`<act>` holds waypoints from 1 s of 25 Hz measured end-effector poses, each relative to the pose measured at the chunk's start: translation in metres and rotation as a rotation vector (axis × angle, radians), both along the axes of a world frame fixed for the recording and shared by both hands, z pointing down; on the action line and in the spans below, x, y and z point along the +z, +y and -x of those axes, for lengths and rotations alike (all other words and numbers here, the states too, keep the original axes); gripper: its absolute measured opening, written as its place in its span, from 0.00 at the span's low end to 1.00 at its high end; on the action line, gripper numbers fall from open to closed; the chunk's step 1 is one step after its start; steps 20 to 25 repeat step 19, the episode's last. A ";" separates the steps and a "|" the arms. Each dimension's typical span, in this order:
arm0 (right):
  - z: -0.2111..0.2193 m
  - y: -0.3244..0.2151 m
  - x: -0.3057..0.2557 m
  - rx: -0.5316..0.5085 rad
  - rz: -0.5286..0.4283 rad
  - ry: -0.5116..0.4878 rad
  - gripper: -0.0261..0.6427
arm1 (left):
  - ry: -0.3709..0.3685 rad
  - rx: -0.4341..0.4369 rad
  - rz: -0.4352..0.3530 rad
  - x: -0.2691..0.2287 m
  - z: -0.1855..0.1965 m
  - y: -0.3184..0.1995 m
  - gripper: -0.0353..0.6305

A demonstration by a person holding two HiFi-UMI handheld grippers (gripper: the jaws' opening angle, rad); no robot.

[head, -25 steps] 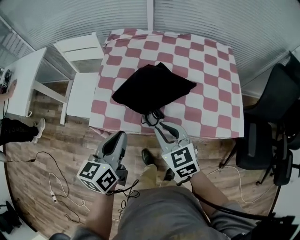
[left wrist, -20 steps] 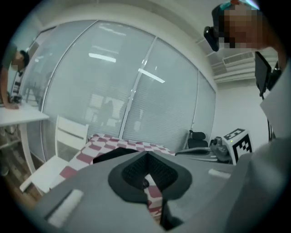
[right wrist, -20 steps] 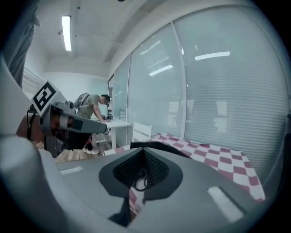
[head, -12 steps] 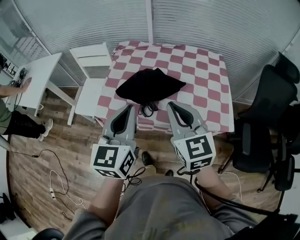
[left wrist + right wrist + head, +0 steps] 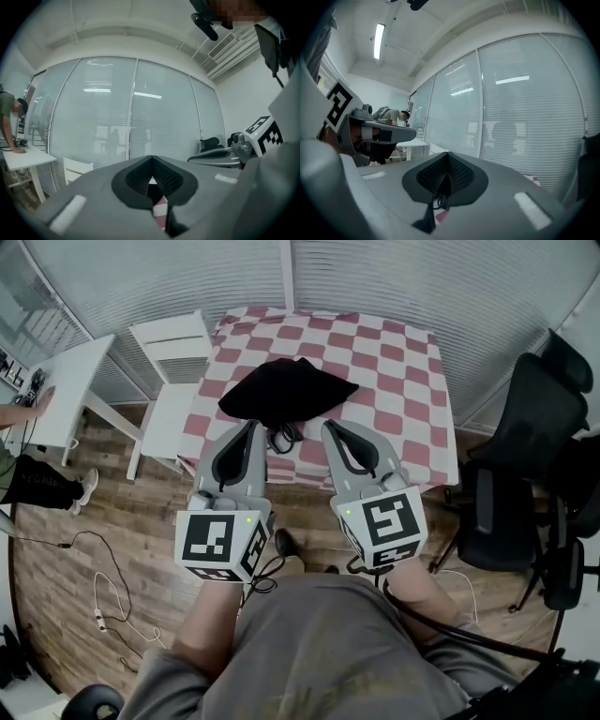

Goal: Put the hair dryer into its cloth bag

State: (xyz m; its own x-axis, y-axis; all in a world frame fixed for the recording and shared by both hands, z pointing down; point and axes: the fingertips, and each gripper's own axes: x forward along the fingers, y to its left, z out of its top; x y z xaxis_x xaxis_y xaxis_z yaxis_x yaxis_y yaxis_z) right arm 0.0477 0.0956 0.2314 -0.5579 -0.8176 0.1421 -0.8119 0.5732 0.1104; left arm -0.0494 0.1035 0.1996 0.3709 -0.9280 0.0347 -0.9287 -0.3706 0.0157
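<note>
The black cloth bag [image 5: 286, 390] lies bunched on the checkered table [image 5: 394, 381], and a black cord loop [image 5: 284, 438] sticks out at its near edge. No hair dryer body shows; the bag hides whatever it holds. My left gripper [image 5: 252, 426] and right gripper [image 5: 328, 426] are held side by side, pointing level, above the table's near edge and just short of the cord. Both are shut with nothing between the jaws. In the left gripper view the left gripper [image 5: 151, 161] has its jaws meeting at the tip. The right gripper [image 5: 447, 157] looks the same in its own view.
A white chair [image 5: 174, 352] stands at the table's left. Beyond it a person leans on a white desk [image 5: 61, 390]. Black office chairs [image 5: 530, 456] crowd the right side. Cables [image 5: 103, 601] trail over the wood floor. Blind-covered windows [image 5: 117, 112] stand behind the table.
Both grippers have risen from the table's front edge and now sit level, side by side. The right gripper has left the cord, which stays on the table.
</note>
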 end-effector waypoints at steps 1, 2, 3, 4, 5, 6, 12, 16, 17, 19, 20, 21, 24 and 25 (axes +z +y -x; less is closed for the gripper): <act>0.000 0.000 -0.001 0.000 -0.003 -0.003 0.08 | -0.001 -0.002 -0.001 0.000 0.000 -0.001 0.05; 0.000 -0.001 -0.002 -0.001 -0.005 -0.005 0.08 | -0.003 -0.004 -0.002 -0.001 0.000 -0.001 0.05; -0.001 -0.001 -0.002 -0.002 -0.008 -0.007 0.08 | -0.006 -0.005 -0.003 -0.001 -0.001 -0.002 0.05; -0.001 -0.002 -0.003 -0.002 -0.010 -0.008 0.08 | -0.010 -0.006 -0.005 -0.001 -0.001 -0.002 0.05; -0.002 -0.002 -0.004 -0.002 -0.013 -0.009 0.08 | -0.013 -0.006 -0.006 -0.001 -0.002 -0.003 0.05; -0.002 -0.003 -0.005 -0.002 -0.016 -0.009 0.08 | -0.016 -0.006 -0.007 -0.001 -0.003 -0.004 0.05; -0.001 -0.005 -0.002 -0.001 -0.013 -0.008 0.08 | -0.018 -0.006 0.001 0.002 -0.001 -0.006 0.05; 0.001 -0.007 0.000 -0.001 -0.015 -0.008 0.08 | -0.018 -0.005 0.003 0.003 0.000 -0.009 0.05; 0.001 -0.008 0.000 0.000 -0.013 -0.007 0.08 | -0.018 -0.005 0.004 0.004 0.000 -0.009 0.05; 0.001 -0.008 0.002 0.002 -0.010 -0.007 0.08 | -0.018 -0.003 0.007 0.005 -0.001 -0.010 0.05; 0.001 -0.008 0.002 0.002 -0.010 -0.007 0.08 | -0.018 -0.003 0.007 0.005 -0.001 -0.010 0.05; 0.001 -0.008 0.002 0.002 -0.010 -0.007 0.08 | -0.018 -0.003 0.007 0.005 -0.001 -0.010 0.05; 0.001 -0.008 0.002 0.002 -0.010 -0.007 0.08 | -0.018 -0.003 0.007 0.005 -0.001 -0.010 0.05; 0.001 -0.008 0.002 0.002 -0.010 -0.007 0.08 | -0.018 -0.003 0.007 0.005 -0.001 -0.010 0.05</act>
